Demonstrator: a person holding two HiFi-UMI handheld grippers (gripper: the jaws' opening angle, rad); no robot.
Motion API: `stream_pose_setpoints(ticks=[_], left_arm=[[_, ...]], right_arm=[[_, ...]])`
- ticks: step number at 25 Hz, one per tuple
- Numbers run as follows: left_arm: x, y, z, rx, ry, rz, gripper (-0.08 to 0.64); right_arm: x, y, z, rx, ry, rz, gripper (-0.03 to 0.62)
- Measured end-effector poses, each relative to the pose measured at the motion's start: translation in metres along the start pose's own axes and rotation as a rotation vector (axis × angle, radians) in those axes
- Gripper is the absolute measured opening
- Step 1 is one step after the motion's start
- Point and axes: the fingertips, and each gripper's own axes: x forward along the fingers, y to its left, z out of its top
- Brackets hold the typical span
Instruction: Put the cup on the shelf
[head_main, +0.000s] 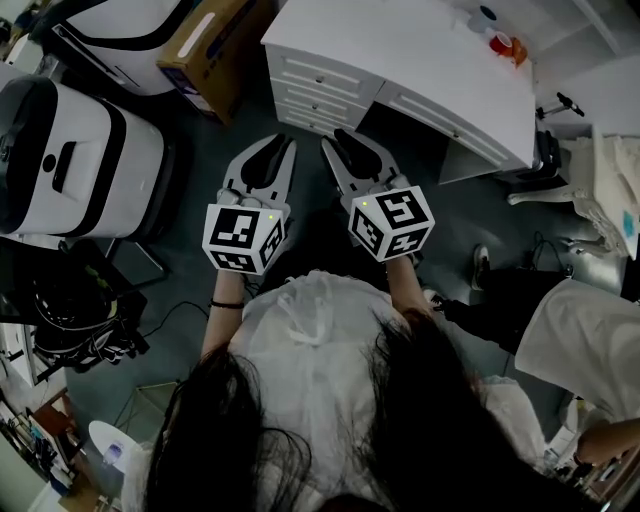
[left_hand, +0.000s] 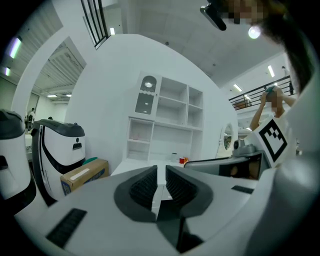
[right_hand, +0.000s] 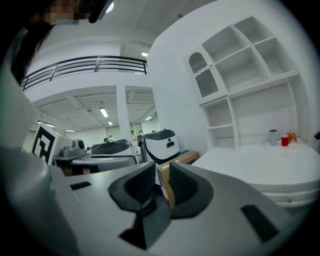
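A small red cup (head_main: 503, 43) stands at the far end of the white desk (head_main: 420, 50), with an orange thing touching it. In the gripper views the red cup (left_hand: 183, 160) (right_hand: 284, 140) sits below the white shelf unit (left_hand: 170, 120) (right_hand: 250, 65), and a grey cup (right_hand: 272, 136) stands beside it. My left gripper (head_main: 283, 143) (left_hand: 160, 172) and right gripper (head_main: 333, 140) (right_hand: 161, 170) hang side by side in front of the desk, well short of the cups. Both are shut with nothing between their jaws.
The desk's drawers (head_main: 320, 95) face me. A cardboard box (head_main: 205, 50) lies on the floor to the left, beside a large white and black machine (head_main: 70, 150). Another person (head_main: 580, 340) stands at the right. Cables and clutter (head_main: 80, 320) fill the lower left.
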Motion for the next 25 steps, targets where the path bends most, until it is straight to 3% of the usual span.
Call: stream_pose_setpoints(ticks=[9, 25], left_arm=[[-0.029, -0.005, 0.001, 0.006, -0.020, -0.007, 0.061], [-0.027, -0.019, 0.009, 0.010, -0.057, -0.022, 0.061]], right_arm=[[-0.011, 0.028, -0.007, -0.021, 0.005, 0.007, 0.097], [-0.024, 0.024, -0.006, -0.060, 0.006, -0.008, 0.095]])
